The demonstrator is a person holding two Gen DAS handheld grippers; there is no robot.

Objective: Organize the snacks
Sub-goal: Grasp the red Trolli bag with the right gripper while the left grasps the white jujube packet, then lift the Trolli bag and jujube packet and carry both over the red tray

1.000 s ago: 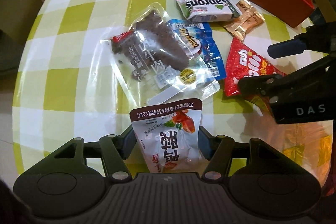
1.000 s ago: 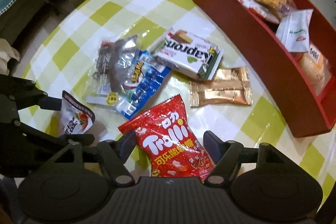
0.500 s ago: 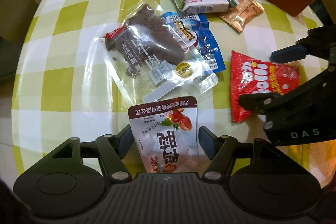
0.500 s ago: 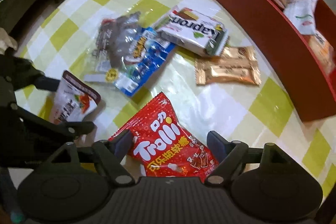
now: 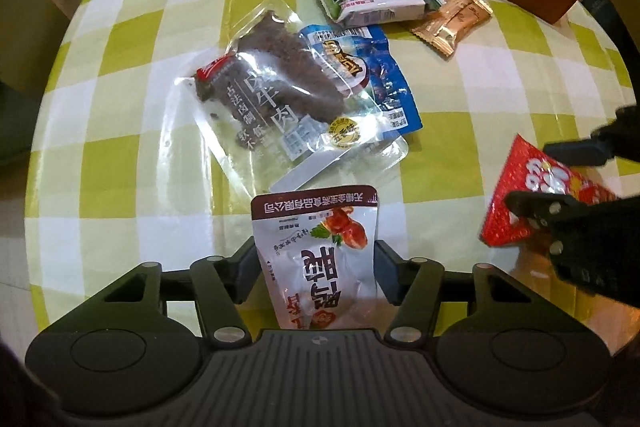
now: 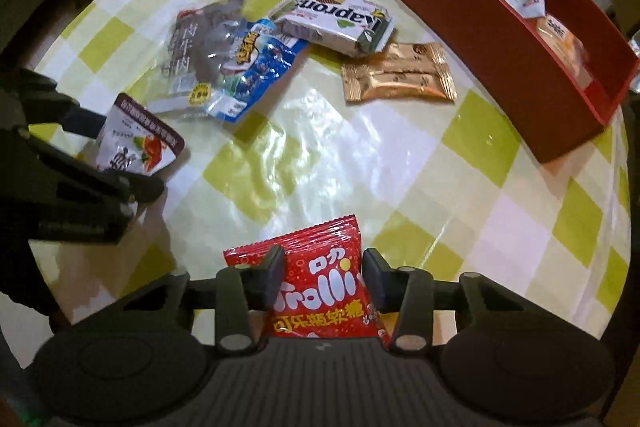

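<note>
1. Right wrist view: the right gripper (image 6: 323, 277) has just been closing, and its jaws now pinch the red Trolli bag (image 6: 324, 291), which stands between them with its top corner toward 12 o'clock.
2. Left wrist view: the left gripper (image 5: 316, 259) has also just been closing; the white jujube pouch (image 5: 320, 259) sits between its jaws, long axis toward 12 o'clock, and the pads appear to touch its sides.
3. Outward from the right gripper, the gold wafer packets (image 6: 398, 79) lie at 12 o'clock on the checked table (image 6: 440, 187), with the white Kapron pack (image 6: 336, 21) beyond them.
4. At 11 o'clock the clear beef jerky bag (image 6: 200, 47) overlaps the blue packet (image 6: 264, 67).
5. The red tray (image 6: 500, 47) runs from 12 to 2 o'clock, already holding several snacks.
6. The tray lies on the right gripper's side, so I judge that hand the nearer; its carry goes toward 1 o'clock, over the tray's near wall.
</note>
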